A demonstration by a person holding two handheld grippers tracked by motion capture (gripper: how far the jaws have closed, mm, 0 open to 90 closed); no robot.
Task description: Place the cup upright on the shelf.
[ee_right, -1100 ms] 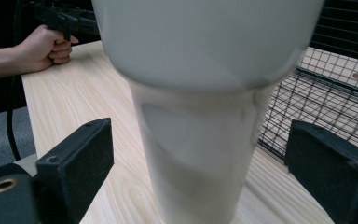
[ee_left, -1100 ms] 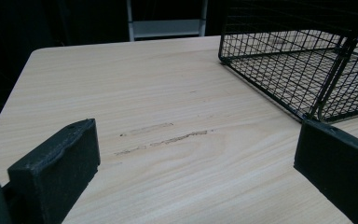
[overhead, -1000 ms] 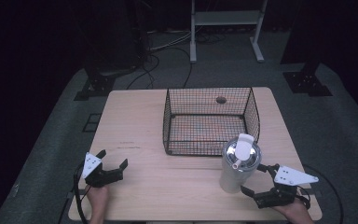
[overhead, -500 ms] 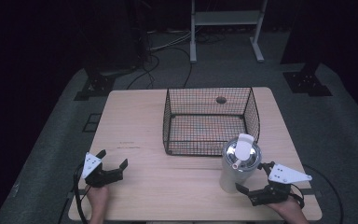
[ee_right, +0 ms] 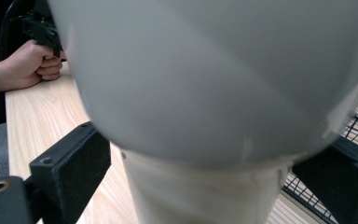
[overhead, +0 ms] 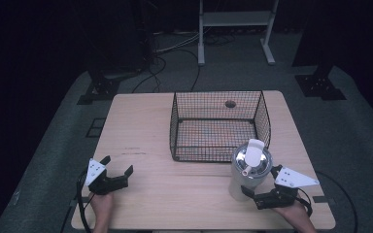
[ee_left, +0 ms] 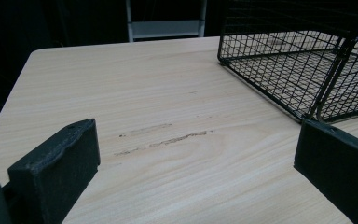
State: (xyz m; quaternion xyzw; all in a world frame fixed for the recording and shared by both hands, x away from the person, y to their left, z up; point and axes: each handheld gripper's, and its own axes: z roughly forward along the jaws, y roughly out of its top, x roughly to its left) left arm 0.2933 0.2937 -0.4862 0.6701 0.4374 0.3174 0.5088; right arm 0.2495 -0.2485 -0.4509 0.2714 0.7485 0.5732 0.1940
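Upright white tumbler [overhead: 248,171] on wooden table [overhead: 141,131], just before wire basket [overhead: 218,125] — flanked by wide-open right gripper [overhead: 258,186], untouched. Left gripper [overhead: 118,169] spread wide, empty — well apart.

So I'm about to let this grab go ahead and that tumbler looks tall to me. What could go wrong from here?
1. The tumbler is tall and stands on a narrow base; the right gripper has its open jaws low around it, so an uneven close could tip it.
2. It stands close to the wire basket, so a tilt could knock it against the wire.
3. The lid's flap looks open; anything inside might spill.
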